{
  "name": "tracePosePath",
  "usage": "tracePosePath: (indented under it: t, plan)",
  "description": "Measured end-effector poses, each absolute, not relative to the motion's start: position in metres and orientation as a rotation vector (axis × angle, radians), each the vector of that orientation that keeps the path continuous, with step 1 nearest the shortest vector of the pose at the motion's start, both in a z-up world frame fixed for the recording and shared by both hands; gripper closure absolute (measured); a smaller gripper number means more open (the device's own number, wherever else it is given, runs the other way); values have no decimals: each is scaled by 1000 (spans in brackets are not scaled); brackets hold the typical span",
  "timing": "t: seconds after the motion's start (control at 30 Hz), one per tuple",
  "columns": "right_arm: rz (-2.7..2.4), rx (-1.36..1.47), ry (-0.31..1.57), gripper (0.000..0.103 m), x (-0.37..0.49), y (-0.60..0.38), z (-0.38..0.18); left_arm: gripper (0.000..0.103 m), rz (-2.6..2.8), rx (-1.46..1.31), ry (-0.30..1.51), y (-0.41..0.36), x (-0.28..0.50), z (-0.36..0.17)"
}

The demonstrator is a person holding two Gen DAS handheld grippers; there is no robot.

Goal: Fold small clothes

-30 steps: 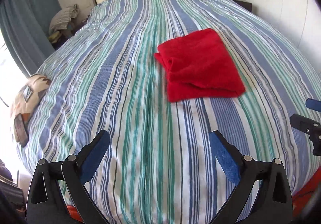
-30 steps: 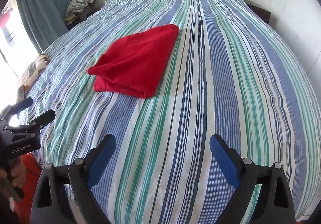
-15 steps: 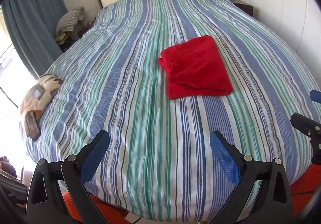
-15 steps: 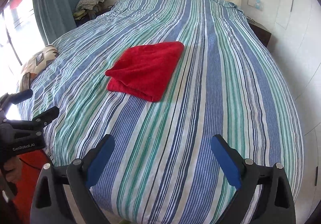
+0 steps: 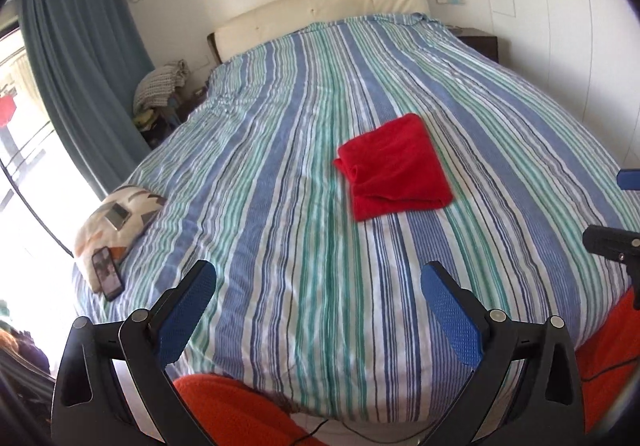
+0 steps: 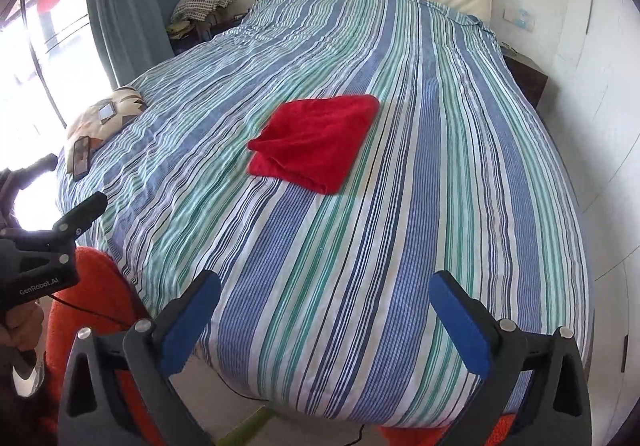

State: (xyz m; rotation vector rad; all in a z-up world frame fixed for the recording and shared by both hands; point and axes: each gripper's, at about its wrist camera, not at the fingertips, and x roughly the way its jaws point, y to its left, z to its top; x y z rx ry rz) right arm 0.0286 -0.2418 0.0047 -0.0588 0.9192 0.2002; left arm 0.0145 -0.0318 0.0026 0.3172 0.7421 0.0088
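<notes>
Looking along the left gripper (image 5: 318, 302), its blue pads (image 5: 186, 312) stand spread wide with nothing between them, low at the foot of the striped bed (image 5: 304, 150). A folded red cloth (image 5: 394, 168) lies well ahead and to the right of its line, long axis running up the bed and tilted slightly.

From the right wrist, the right gripper (image 6: 324, 322) is likewise spread and empty. Here the red cloth (image 6: 316, 140) lies ahead and somewhat left of center, thick folded edge nearest. Neither gripper touches it; I judge both about equally far, the cloth lying between their lines.
</notes>
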Motion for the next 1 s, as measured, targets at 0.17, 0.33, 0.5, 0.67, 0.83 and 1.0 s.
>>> tracePosePath:
  t: [0.17,0.33,0.5,0.67,0.83,1.0]
  plan:
    - [227,-36,934,0,-7,-236,17,0,-98,236,922,-24,-7,-4]
    - [241,-33,925,0,-36,-229,35,0,-170,192,973,-26,-33,3]
    - [230,-68,927,0,-51,-224,44,0,-134,197,947,-23,-45,15]
    - [213,-49,929,0,-53,-227,46,0,-110,151,943,-13,-41,17]
    - [207,-59,920,0,-55,-224,46,1,-116,117,948,-10,-35,20]
    - [200,-50,930,0,-53,-224,40,1,-119,131,946,-12,-35,19]
